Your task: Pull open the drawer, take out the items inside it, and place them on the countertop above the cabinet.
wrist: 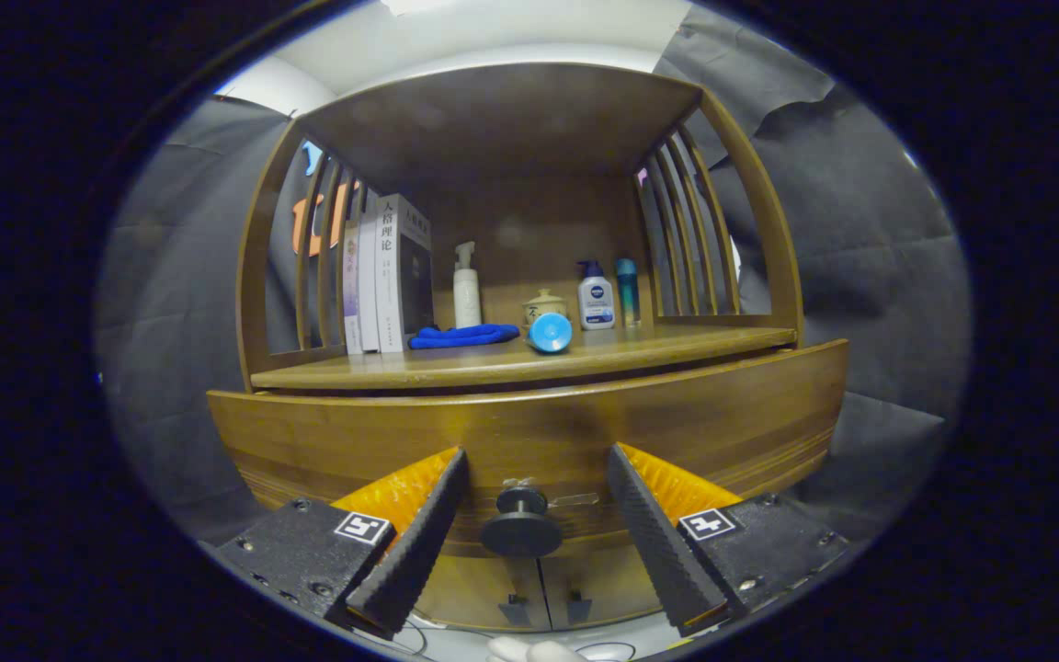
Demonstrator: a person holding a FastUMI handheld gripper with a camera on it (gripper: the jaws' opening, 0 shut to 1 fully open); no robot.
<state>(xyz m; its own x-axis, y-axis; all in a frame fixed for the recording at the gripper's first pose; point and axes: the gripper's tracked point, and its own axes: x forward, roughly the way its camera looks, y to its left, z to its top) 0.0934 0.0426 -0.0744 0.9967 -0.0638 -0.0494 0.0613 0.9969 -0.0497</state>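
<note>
The wooden drawer front (529,428) spans the cabinet just ahead of me, under the countertop (511,360). It juts a little way out from under the countertop's edge. Its round black knob (521,524) sits between my two fingers, with a gap on either side. My gripper (534,464) is open, its black ribbed fingers (424,529) touching nothing. The drawer's inside is hidden. On the countertop lie a blue cloth (463,336) and a light-blue cylinder (550,332) on its side.
Books (387,276) stand at the countertop's left. Behind are a white pump bottle (466,287), a small lidded jar (543,304), a lotion bottle (597,296) and a blue tube (627,291). Slatted side rails and a top shelf enclose the space. Two small door handles (543,609) sit below the drawer.
</note>
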